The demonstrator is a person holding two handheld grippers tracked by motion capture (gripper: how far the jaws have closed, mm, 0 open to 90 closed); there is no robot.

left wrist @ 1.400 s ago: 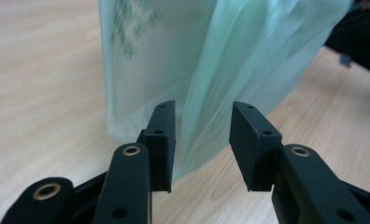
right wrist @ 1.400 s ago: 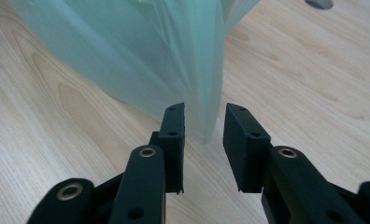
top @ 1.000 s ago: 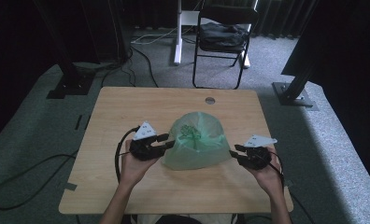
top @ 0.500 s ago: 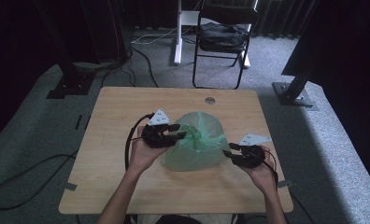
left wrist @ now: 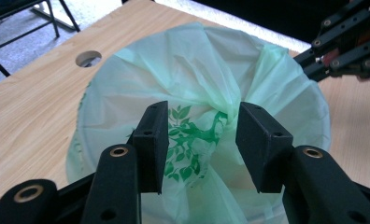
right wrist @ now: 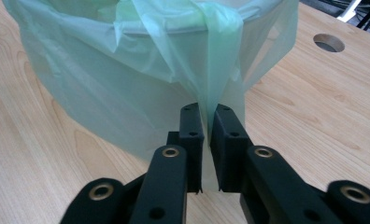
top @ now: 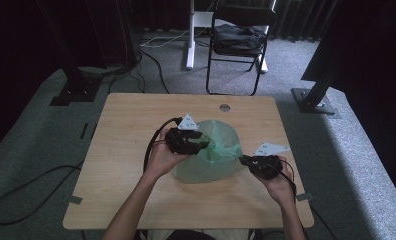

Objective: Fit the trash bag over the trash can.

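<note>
A thin green plastic bag (top: 217,150) lines a white bin in the middle of the wooden table (top: 131,125); leaf prints mark the bag (left wrist: 192,135). My left gripper (top: 202,144) hovers over the bag's mouth, and its jaws have just been opening. In the left gripper view it (left wrist: 201,140) stands open, nothing pinched, with the bag's gathered centre beyond its pads. My right gripper (top: 244,161) sits at the bin's right side. Its jaws have just been closing, and they (right wrist: 209,144) now pinch a hanging fold of the bag (right wrist: 127,79).
A round cable hole (top: 224,107) lies at the table's far edge. A black folding chair (top: 238,37) stands on the carpet behind the table, with cables (top: 151,55) and dark stand legs (top: 316,100) around it. Bare wood stretches left of the bin.
My left gripper has moved from the bin's left side up and over the bag's opening. The right gripper has stayed by the right side and closed on the bag's fold.
</note>
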